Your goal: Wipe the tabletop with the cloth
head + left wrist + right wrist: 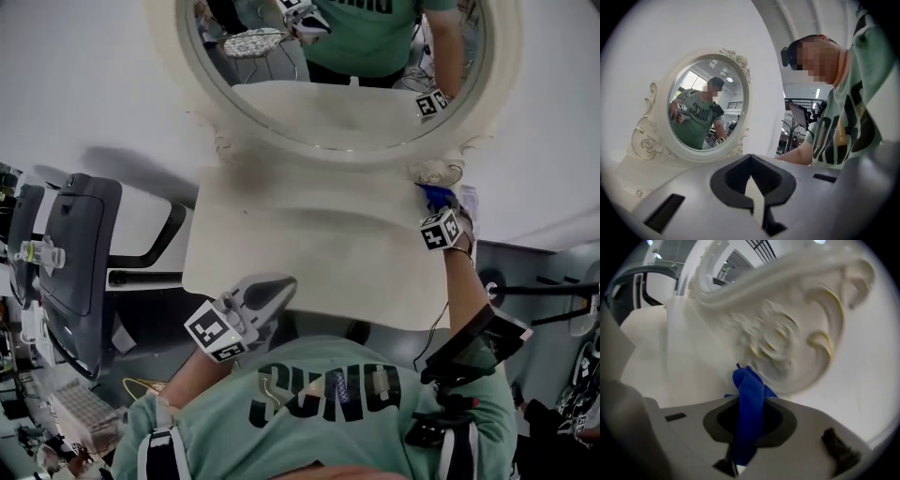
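Observation:
A cream tabletop (319, 253) carries a round mirror with an ornate cream frame (281, 131). At the table's far right corner, by the foot of the mirror, my right gripper (437, 208) is shut on a blue cloth (435, 196). In the right gripper view the cloth (749, 385) stands bunched up between the jaws of this gripper (749, 404), just in front of the carved frame (787, 333). My left gripper (267, 292) hovers at the table's near left edge, its jaws together and empty. In its own view the left gripper (751, 180) faces the mirror (705, 108).
A dark grey chair (80, 253) stands to the left of the table. A black stand with a screen (478, 342) is at the near right. A white wall (94, 75) backs the table.

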